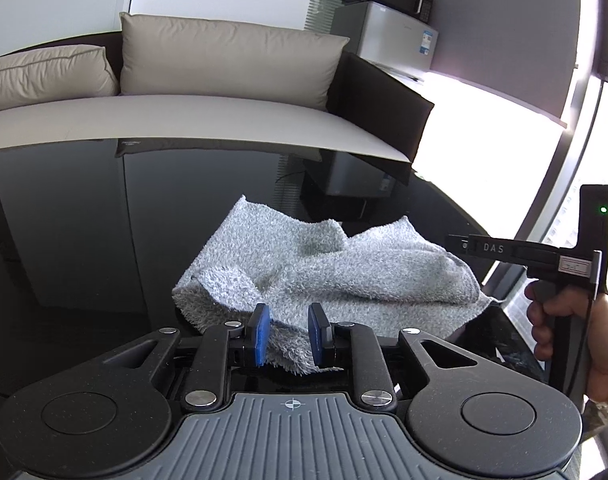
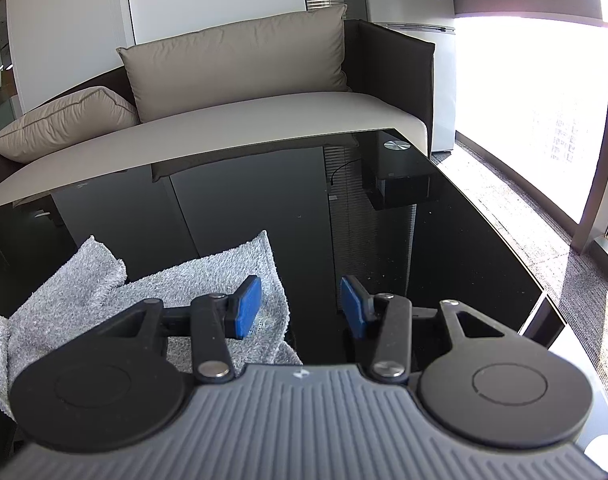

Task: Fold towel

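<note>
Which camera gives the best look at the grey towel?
The left wrist view: the towel lies crumpled across the middle, nearly whole, on the black table. The right wrist view shows only part of it, cut by the left edge and hidden behind the right gripper.

Towel [image 1: 336,276]: grey terry cloth, rumpled and partly folded over itself, lying on glossy black table [image 1: 104,240], near edge bunched.

1. The towel [image 1: 344,276] is grey, fluffy terry cloth, rough and matt.
2. The table [image 2: 444,248] is black, glossy and mirror-smooth.
3. The left gripper [image 1: 290,334] is matt black plastic with blue rubbery pads [image 1: 261,334] and shiny metal rivets.
</note>
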The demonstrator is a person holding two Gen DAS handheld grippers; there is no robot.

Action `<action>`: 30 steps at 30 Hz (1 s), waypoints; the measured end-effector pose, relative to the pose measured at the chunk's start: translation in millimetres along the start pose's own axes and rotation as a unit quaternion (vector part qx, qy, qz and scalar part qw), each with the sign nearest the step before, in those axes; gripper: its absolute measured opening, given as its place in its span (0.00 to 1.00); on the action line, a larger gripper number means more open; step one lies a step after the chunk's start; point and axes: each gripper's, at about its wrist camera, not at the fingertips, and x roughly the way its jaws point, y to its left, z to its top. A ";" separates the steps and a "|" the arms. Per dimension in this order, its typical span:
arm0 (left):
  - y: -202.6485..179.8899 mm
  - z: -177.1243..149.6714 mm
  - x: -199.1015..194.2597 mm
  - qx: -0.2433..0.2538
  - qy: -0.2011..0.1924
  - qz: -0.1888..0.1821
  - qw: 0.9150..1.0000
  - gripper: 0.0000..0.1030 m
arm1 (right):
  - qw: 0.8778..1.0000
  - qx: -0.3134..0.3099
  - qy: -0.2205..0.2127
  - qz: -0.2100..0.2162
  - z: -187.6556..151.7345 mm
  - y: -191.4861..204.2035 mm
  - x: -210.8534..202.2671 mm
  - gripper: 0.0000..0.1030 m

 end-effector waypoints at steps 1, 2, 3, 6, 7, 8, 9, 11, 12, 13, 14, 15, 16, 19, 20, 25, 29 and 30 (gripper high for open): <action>1.2 1.2 1.8 -0.003 -0.001 0.003 1.000 0.21 | 1.000 -0.002 0.001 0.003 0.7 0.5 1.5 0.45; 2.6 2.4 3.0 -0.007 -0.003 0.006 1.000 0.21 | 1.000 -0.003 0.002 0.005 1.3 1.0 3.1 0.45; 3.8 3.5 3.7 -0.011 -0.005 0.009 1.000 0.22 | 1.000 -0.005 0.003 0.008 2.0 1.5 4.6 0.45; 5.2 7.2 1.3 -0.015 -0.020 0.008 1.000 0.24 | 1.000 -0.022 0.008 0.013 5.5 7.9 14.8 0.45; 5.1 8.5 0.7 -0.014 -0.025 0.008 1.000 0.26 | 0.999 -0.028 0.009 0.014 6.7 10.2 18.3 0.45; 4.8 9.4 1.2 -0.013 -0.027 0.008 1.000 0.26 | 0.999 -0.034 0.011 0.016 7.9 12.4 21.8 0.45; 4.5 10.6 2.3 -0.010 -0.028 0.008 1.000 0.26 | 0.999 -0.040 0.014 0.020 8.7 15.1 25.4 0.45; 3.9 14.0 5.3 -0.008 -0.031 0.009 0.999 0.26 | 0.998 -0.054 0.021 0.028 9.9 21.3 32.5 0.45; 3.7 15.7 7.0 -0.007 -0.032 0.010 0.999 0.26 | 0.997 -0.063 0.023 0.030 10.3 24.8 35.8 0.45; 3.2 16.9 8.7 -0.007 -0.032 0.009 0.999 0.26 | 0.997 -0.073 0.024 0.030 10.5 28.5 39.0 0.44; 2.3 18.3 11.9 -0.006 -0.031 0.007 0.999 0.26 | 0.996 -0.079 0.026 0.030 10.7 31.0 41.9 0.44; 1.2 19.0 15.3 -0.004 -0.027 0.006 1.000 0.26 | 0.996 -0.085 0.029 0.031 10.8 33.3 44.8 0.44; 0.1 19.6 18.7 -0.002 -0.024 0.004 1.000 0.26 | 0.995 -0.091 0.031 0.031 10.8 35.3 47.7 0.43; -4.1 19.7 28.0 0.007 -0.012 0.002 1.000 0.26 | 0.994 -0.099 0.031 0.031 12.1 37.5 51.8 0.37; -5.2 19.3 30.4 0.010 -0.008 0.003 1.000 0.26 | 0.994 -0.102 0.032 0.032 12.8 38.1 52.3 0.31; -5.0 14.6 35.6 0.014 0.008 0.008 1.000 0.26 | 0.991 -0.120 0.048 0.033 17.2 44.7 53.8 0.04; -4.9 10.9 39.8 0.017 0.021 0.012 1.000 0.26 | 0.992 -0.113 0.049 0.018 18.5 43.6 54.2 0.03; -4.8 9.9 40.9 0.018 0.024 0.013 0.999 0.26 | 0.993 -0.109 0.048 0.010 19.2 40.7 54.1 0.03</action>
